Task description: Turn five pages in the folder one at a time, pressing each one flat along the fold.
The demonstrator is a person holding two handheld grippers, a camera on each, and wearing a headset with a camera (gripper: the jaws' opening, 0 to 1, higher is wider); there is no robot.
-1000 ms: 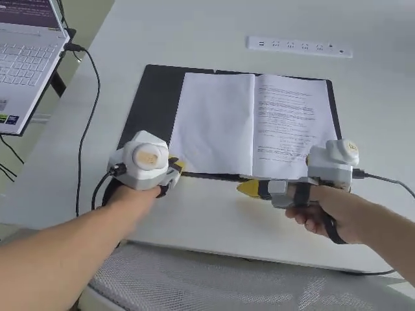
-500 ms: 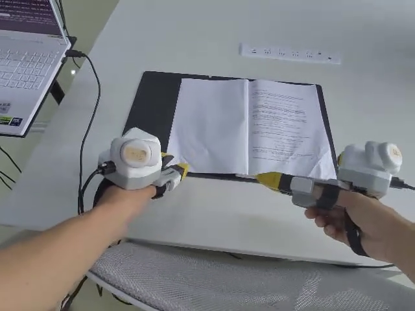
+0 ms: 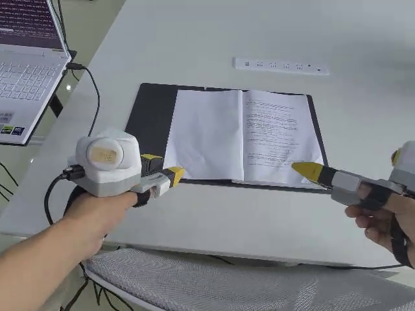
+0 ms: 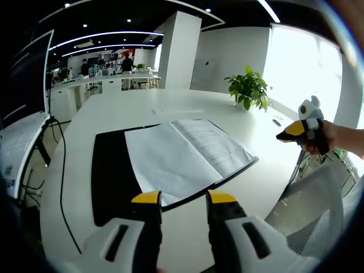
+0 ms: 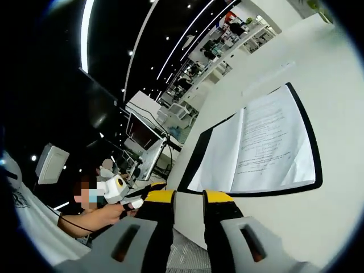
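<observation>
The black folder [image 3: 148, 120] lies open on the white table, with a blank page [image 3: 204, 133] on its left and a printed page [image 3: 275, 136] on its right, both flat. My left gripper [image 3: 162, 167] hovers open just off the folder's near left corner, nothing between its yellow tips. In the left gripper view the left gripper [image 4: 183, 199] points at the folder [image 4: 170, 159]. My right gripper [image 3: 305, 170] hangs beside the near right corner. In its own view the right gripper [image 5: 189, 197] shows a narrow empty gap, with the folder [image 5: 256, 148] ahead.
A laptop [image 3: 26, 65] sits at the far left with a black cable [image 3: 97, 91] running along the table edge. A white power strip [image 3: 280, 66] lies beyond the folder. A grey mesh chair [image 3: 227, 285] is below the near table edge.
Both grippers have drawn away from the folder's near edge: the right one out to the right, the left one left and nearer the person. The pages have not changed.
</observation>
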